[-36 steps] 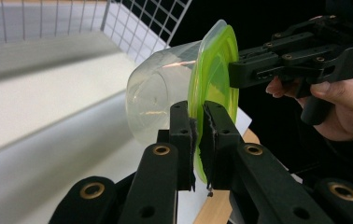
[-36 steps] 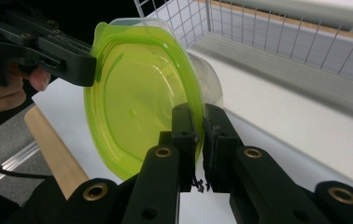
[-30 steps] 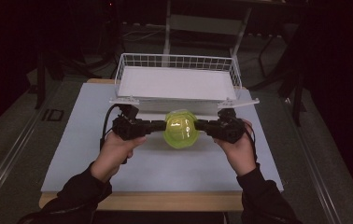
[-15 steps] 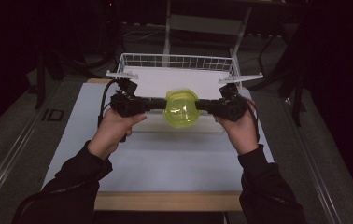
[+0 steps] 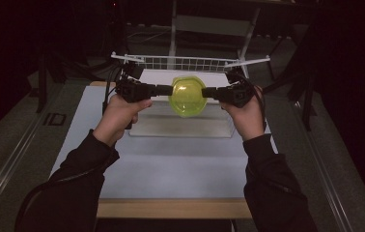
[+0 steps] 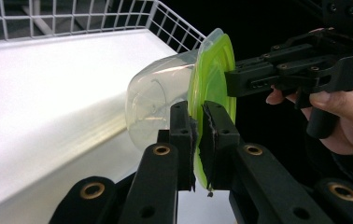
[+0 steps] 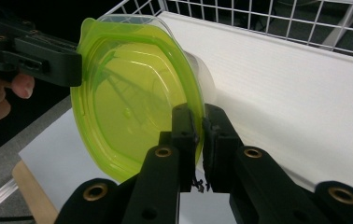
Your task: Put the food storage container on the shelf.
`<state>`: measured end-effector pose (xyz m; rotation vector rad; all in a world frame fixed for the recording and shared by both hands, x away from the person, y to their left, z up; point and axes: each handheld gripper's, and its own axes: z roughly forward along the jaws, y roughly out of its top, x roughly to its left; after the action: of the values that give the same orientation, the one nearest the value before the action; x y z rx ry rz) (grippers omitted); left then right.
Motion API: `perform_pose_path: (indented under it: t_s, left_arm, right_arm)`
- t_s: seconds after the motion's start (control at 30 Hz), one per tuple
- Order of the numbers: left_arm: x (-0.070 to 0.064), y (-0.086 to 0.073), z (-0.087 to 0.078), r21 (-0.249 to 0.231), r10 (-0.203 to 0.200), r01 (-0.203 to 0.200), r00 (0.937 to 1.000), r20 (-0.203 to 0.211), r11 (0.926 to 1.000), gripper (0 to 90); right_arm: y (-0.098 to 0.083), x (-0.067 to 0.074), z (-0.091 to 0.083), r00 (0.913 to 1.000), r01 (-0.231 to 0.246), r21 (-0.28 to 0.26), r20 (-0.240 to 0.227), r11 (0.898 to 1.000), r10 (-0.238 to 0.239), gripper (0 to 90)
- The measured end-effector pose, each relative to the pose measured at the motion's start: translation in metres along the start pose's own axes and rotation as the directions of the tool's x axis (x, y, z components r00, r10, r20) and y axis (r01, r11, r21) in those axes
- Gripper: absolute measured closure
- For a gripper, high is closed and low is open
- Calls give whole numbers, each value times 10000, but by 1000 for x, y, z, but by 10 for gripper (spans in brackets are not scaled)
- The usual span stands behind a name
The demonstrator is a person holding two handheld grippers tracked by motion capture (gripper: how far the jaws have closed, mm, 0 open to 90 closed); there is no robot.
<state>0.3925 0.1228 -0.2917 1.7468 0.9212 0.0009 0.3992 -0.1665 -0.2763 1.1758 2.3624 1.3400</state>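
High view, left to right. Left gripper [image 5: 167,90] sits at about 10 o'clock from the middle of the table [image 5: 171,164], held level with its jaws pointing toward 3 o'clock. The jaws are nearly together, pinched on the left edge of the container [image 5: 187,96].

The container is a clear tub with a green lid. It hangs in the air between the two grippers, at about 12 o'clock from table centre, over the near edge of the white wire basket [image 5: 190,63]. It is tipped on its side, lid facing the camera.

Right gripper [image 5: 206,93] sits at about 2 o'clock, jaws pointing toward 9 o'clock, closed tight on the right edge of the lid.

Left gripper view: left gripper [image 6: 198,140] has its two black jaws clamped on the green rim, one jaw on either side of it. The clear body of the container [image 6: 160,105] bulges away toward 10 o'clock. The other gripper grips the far rim at 2 o'clock. White basket floor [image 6: 48,84] lies behind.

Right gripper view: right gripper [image 7: 200,144] has its jaws narrow, nipping the lid edge at 5 o'clock of the container [image 7: 128,102]. The other gripper holds the rim at 9 o'clock.
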Motion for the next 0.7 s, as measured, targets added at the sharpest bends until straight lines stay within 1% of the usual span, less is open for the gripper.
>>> perform_pose_path:
  t_s: [0.07, 0.17, 0.23, 0.27, 0.33, 0.37, 0.43, 0.5, 0.53, 0.6, 0.7]
  left_arm:
    - [3, 4, 2, -41, -83, 82, 9999, -99, 10000, 842]
    - [8, 11, 4, -48, -128, 127, 9996, -261, 9999, 842]
    - [10, 15, 6, 11, -55, 55, 9987, -514, 10000, 844]
    - [11, 16, 7, -4, -102, 102, 9986, -516, 9999, 845]
    - [15, 19, 8, -15, -216, 216, 9975, -666, 9998, 847]
    - [17, 20, 9, -32, -297, 296, 9974, -662, 9996, 852]
    - [22, 20, 10, -91, -453, 448, 9969, -645, 9990, 853]
    - [27, 20, 13, -54, -528, 526, 9967, -614, 9986, 853]
    - [29, 20, 14, -63, -628, 626, 9964, -565, 9980, 853]
    - [32, 20, 18, -25, -699, 699, 9958, -598, 9976, 853]
    - [38, 21, 24, 85, -828, 834, 9947, -607, 9965, 851]
  right_arm:
    - [4, -2, 3, 9999, -41, 68, 112, 10000, 41, 841]
    - [11, -5, 6, 9995, -278, 90, 126, 9996, 277, 841]
    - [16, -7, 8, 9992, -268, 182, 304, 9995, 262, 842]
    - [19, -8, 10, 9990, -341, 235, 308, 9991, 334, 842]
    - [23, -9, 12, 9987, -391, 289, 342, 9988, 381, 842]
    - [25, -10, 13, 9986, -473, 297, 270, 9984, 465, 842]
    - [29, -11, 16, 9981, -492, 421, 398, 9979, 475, 843]
    - [32, -11, 20, 9974, -512, 529, 529, 9973, 484, 843]
    - [32, -13, 21, 9968, -662, 603, 481, 9960, 633, 843]
    - [32, -16, 25, 9955, -817, 716, 536, 9941, 780, 843]
    - [31, -23, 30, 9922, -1191, 825, 469, 9895, 1155, 843]
